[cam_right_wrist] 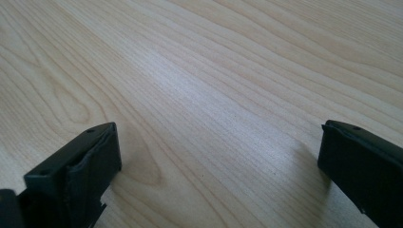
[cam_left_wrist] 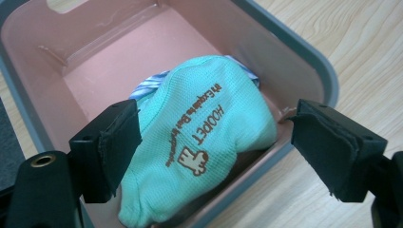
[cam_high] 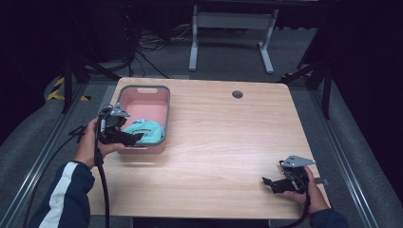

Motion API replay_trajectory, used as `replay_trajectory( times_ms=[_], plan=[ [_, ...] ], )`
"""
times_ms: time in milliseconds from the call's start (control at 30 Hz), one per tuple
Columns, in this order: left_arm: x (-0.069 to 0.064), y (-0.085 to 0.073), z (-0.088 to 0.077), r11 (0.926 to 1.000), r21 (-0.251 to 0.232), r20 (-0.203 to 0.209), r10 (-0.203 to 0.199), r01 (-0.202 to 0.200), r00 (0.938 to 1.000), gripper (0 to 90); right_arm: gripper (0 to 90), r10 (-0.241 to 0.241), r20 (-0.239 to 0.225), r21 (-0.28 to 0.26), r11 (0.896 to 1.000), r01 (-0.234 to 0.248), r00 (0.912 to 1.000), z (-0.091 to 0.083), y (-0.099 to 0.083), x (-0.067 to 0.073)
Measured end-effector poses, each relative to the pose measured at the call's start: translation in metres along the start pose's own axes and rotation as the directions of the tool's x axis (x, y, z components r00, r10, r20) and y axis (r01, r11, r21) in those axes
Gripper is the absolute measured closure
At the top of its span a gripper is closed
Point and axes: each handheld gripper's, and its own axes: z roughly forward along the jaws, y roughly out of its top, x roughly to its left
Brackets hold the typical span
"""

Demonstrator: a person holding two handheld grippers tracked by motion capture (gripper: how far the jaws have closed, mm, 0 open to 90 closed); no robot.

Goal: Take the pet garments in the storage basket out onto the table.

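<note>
We see a mint-green knitted sock [cam_left_wrist: 199,142] with brown lettering lying bunched in the near end of the pink plastic bin [cam_left_wrist: 109,57], over what seems striped blue cloth [cam_left_wrist: 145,86].

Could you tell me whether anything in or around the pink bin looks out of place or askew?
Nothing serious: the mint green sock lies crumpled against the pink bin's near wall, over a striped cloth.

Mint sock [cam_left_wrist: 199,142] knit cloth, matt; pink bin [cam_left_wrist: 119,52] smooth plastic, slight sheen; counter [cam_right_wrist: 214,71] light wood grain, satin.
</note>
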Motion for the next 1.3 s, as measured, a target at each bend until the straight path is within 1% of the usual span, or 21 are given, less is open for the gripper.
replay_trajectory(
  times_ms=[67, 100, 133, 200, 300, 367, 400, 500, 700, 767, 800, 833, 867, 933, 967, 1000, 1033, 1100, 1167, 1267, 1300],
  plan=[
    [0.004, 0.005, 0.007, 0.9995, 0.031, 0.002, -0.007, 0.007, 1.0, 17.3, 0.7, 0.0, 0.0, 0.0, 1.0, 0.0, 1.0, 0.0, 0.0, 0.0],
    [0.005, 0.006, 0.01, 0.9989, 0.041, -0.002, -0.024, 0.024, 0.9997, 17.5, 0.7, 0.0, 0.0, 0.0, 1.0, 0.0, 1.0, 0.0, 0.0, 0.0],
    [0.007, 0.008, 0.013, 0.9984, 0.053, -0.015, -0.018, 0.018, 0.9997, 17.9, 0.7, 0.0, 0.001, 0.0, 1.0, 0.0, 1.0, 0.0, 0.0, 0.0],
    [0.01, 0.011, 0.02, 0.9957, 0.086, -0.005, -0.035, 0.035, 0.9994, 18.3, 0.7, 0.0, 0.001, 0.0, 1.0, 0.0, 1.0, 0.0, 0.0, 0.0],
    [0.014, 0.015, 0.032, 0.9898, 0.142, -0.013, -0.007, 0.009, 0.9999, 18.6, 0.7, 0.001, 0.001, 0.0, 1.0, -0.001, 1.0, 0.0, 0.0, 0.0],
    [0.016, 0.016, 0.041, 0.9843, 0.177, -0.007, -0.005, 0.007, 1.0, 18.6, 0.7, 0.001, 0.001, 0.0, 1.0, -0.001, 1.0, 0.0, 0.0, 0.0],
    [0.017, 0.017, 0.047, 0.9795, 0.201, 0.004, -0.009, 0.008, 0.9999, 18.6, 0.7, 0.001, 0.001, 0.0, 1.0, -0.001, 1.0, 0.0, 0.0, 0.0],
    [0.02, 0.019, 0.059, 0.9713, 0.238, 0.04, -0.015, 0.005, 0.9991, 18.6, 0.7, 0.002, 0.002, 0.0, 1.0, -0.002, 1.0, 0.0, 0.0, 0.0],
    [0.026, 0.029, 0.078, 0.956, 0.292, 0.045, -0.038, 0.023, 0.9983, 19.1, 0.7, 0.004, 0.002, -0.001, 1.0, -0.004, 1.0, 0.0, 0.0, 0.0],
    [0.025, 0.03, 0.083, 0.95, 0.312, 0.028, -0.01, 0.001, 0.9996, 19.5, 0.7, 0.001, 0.002, 0.0, 1.0, -0.001, 1.0, 0.0, 0.0, 0.0],
    [0.025, 0.031, 0.086, 0.9441, 0.33, 0.031, -0.001, -0.009, 0.9995, 19.4, 0.7, 0.003, 0.002, -0.001, 1.0, -0.003, 1.0, 0.0, 0.0, 0.0],
    [0.025, 0.031, 0.089, 0.9336, 0.358, 0.037, -0.001, -0.013, 0.9993, 19.5, 0.7, 0.003, 0.002, -0.001, 1.0, -0.003, 1.0, 0.0, 0.0, 0.0],
    [0.027, 0.032, 0.092, 0.9241, 0.382, 0.048, -0.014, -0.005, 0.9988, 20.0, 0.7, 0.002, 0.002, 0.0, 1.0, -0.002, 1.0, 0.0, 0.0, 0.0],
    [0.028, 0.034, 0.094, 0.9157, 0.402, 0.031, -0.013, -0.001, 0.9994, 19.6, 0.7, 0.004, 0.002, -0.001, 1.0, -0.004, 1.0, 0.0, 0.0, 0.0],
    [0.028, 0.034, 0.095, 0.9104, 0.414, 0.034, -0.025, 0.009, 0.9991, 19.1, 0.7, 0.002, 0.002, 0.0, 1.0, -0.002, 1.0, 0.0, 0.0, 0.0],
    [0.029, 0.035, 0.097, 0.9011, 0.434, 0.037, -0.021, 0.003, 0.9991, 19.2, 0.7, 0.004, 0.002, -0.001, 1.0, -0.004, 1.0, 0.0, 0.0, 0.0],
    [0.029, 0.034, 0.099, 0.8968, 0.442, 0.038, -0.032, 0.012, 0.9988, 19.2, 0.7, 0.004, 0.002, -0.001, 1.0, -0.004, 1.0, 0.0, 0.0, 0.0],
    [0.029, 0.035, 0.103, 0.885, 0.466, 0.036, -0.017, -0.001, 0.9992, 19.5, 0.7, 0.004, 0.002, -0.001, 1.0, -0.004, 1.0, 0.0, 0.0, 0.0],
    [0.028, 0.036, 0.107, 0.8632, 0.505, 0.047, -0.008, -0.017, 0.9988, 19.7, 0.7, 0.004, 0.002, -0.001, 1.0, -0.004, 1.0, 0.0, 0.0, 0.0],
    [0.027, 0.037, 0.116, 0.8398, 0.542, 0.052, 0.008, -0.035, 0.9986, 19.0, 0.7, 0.004, 0.002, -0.001, 1.0, -0.004, 1.0, 0.0, 0.0, 0.0],
    [0.027, 0.037, 0.118, 0.8378, 0.545, 0.048, 0.005, -0.031, 0.9988, 18.9, 0.7, 0.004, 0.002, -0.001, 1.0, -0.004, 1.0, 0.0, 0.0, 0.0]
  ],
)
